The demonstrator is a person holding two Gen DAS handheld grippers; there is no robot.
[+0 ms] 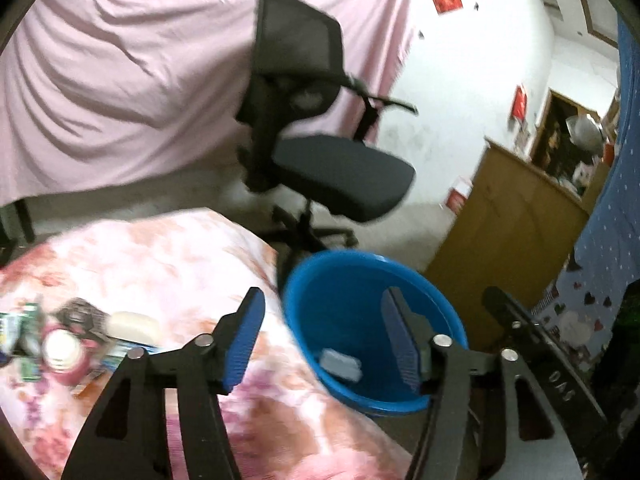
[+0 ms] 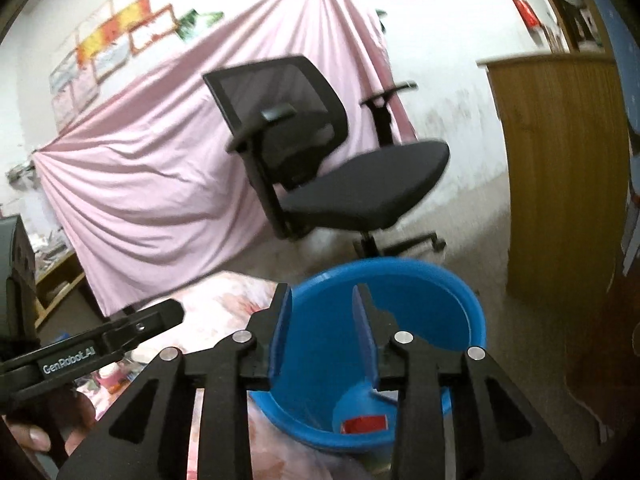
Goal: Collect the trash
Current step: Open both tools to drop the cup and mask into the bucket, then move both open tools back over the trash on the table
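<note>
Left wrist view. Left gripper (image 1: pixel 320 344) open, nothing between its blue pads, held over the near rim of the blue bucket (image 1: pixel 444 304). Small grey packet (image 1: pixel 340 364) lying on the bucket's inner wall, apparently already dropped in. Remaining trash (image 1: pixel 76 340) in a loose pile on the floral bedcover (image 1: pixel 168 256), well to the left of the bucket: a white oblong piece, a pink-and-white round container, green and blue wrappers, blurred beyond further detail. White piece with its long axis roughly left to right. Pile on this gripper's own side, so the left hand judged the nearer for the next pickup; a swing left and away from the bucket needed. Black office chair (image 1: pixel 320 152) and pink hanging sheet (image 1: pixel 120 68) behind the bucket, wooden cabinet (image 1: pixel 508 224) to its right; none in the way.

Right wrist view. Right gripper (image 2: pixel 322 336) partly open, empty, pointing into the bucket (image 2: pixel 472 312) from just above the near rim. Red-and-white scrap (image 2: pixel 366 424) on the bucket floor. Left gripper's black finger (image 2: pixel 136 326) left of the bucket, a hand (image 2: pixel 44 428) below it, with part of the pile, a small pink-capped bottle (image 2: pixel 110 374), beneath. Bucket itself between the right gripper and nothing further to collect; pile reachable only across the other gripper.
</note>
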